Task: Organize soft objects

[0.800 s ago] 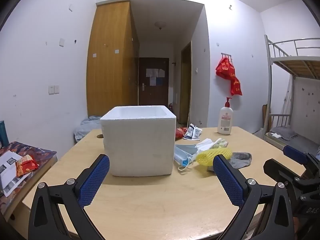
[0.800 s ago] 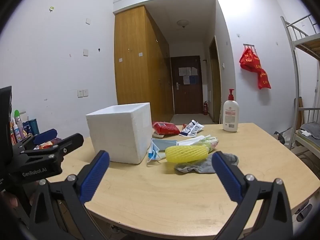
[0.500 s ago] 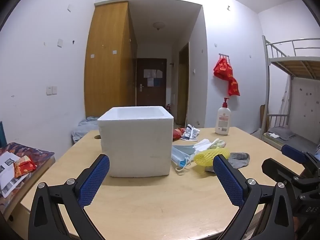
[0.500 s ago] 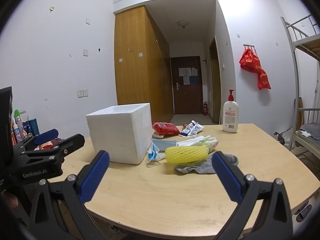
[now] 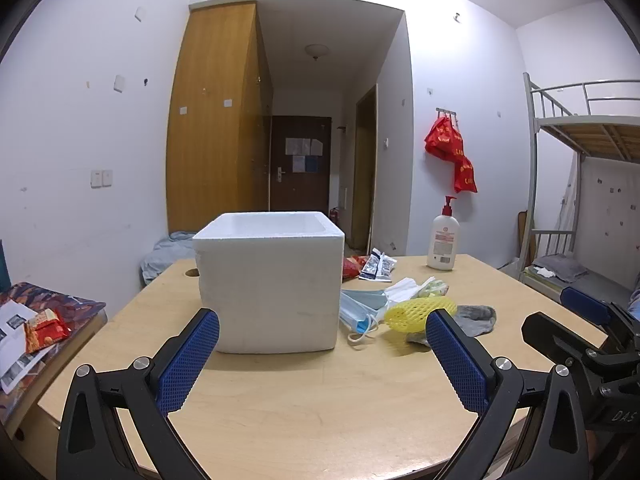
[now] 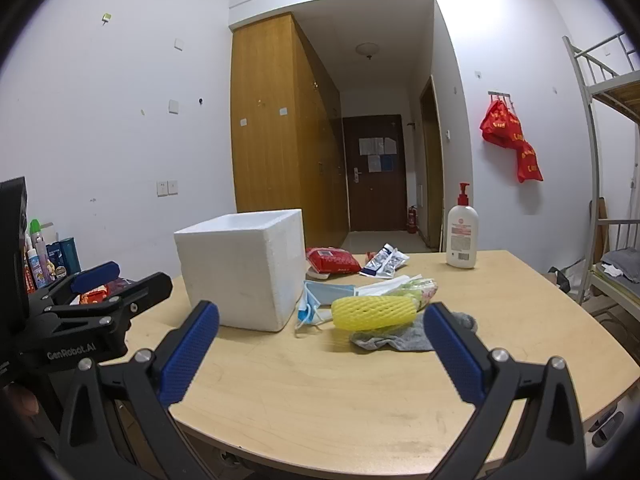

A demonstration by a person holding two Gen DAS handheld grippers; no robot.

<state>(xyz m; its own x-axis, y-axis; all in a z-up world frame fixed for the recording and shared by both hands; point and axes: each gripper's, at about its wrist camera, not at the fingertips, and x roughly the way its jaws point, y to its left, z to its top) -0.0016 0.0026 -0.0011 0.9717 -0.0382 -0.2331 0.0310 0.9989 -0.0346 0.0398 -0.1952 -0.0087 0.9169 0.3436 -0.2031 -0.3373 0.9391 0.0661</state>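
One foam net point(image 6: 374, 312), one sock point(image 6: 394, 338), one box point(image 6: 240, 268)

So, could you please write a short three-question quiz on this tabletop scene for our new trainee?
1. True or false: the yellow foam net sleeve lies inside the white foam box.
2. Which item lies partly under the sleeve: A) the grey sock, B) the lotion pump bottle, C) the red packet?
3. Fill in: both the left tongs and the right tongs are ____ and hold nothing.

Key: 1 false; 2 A; 3 open.
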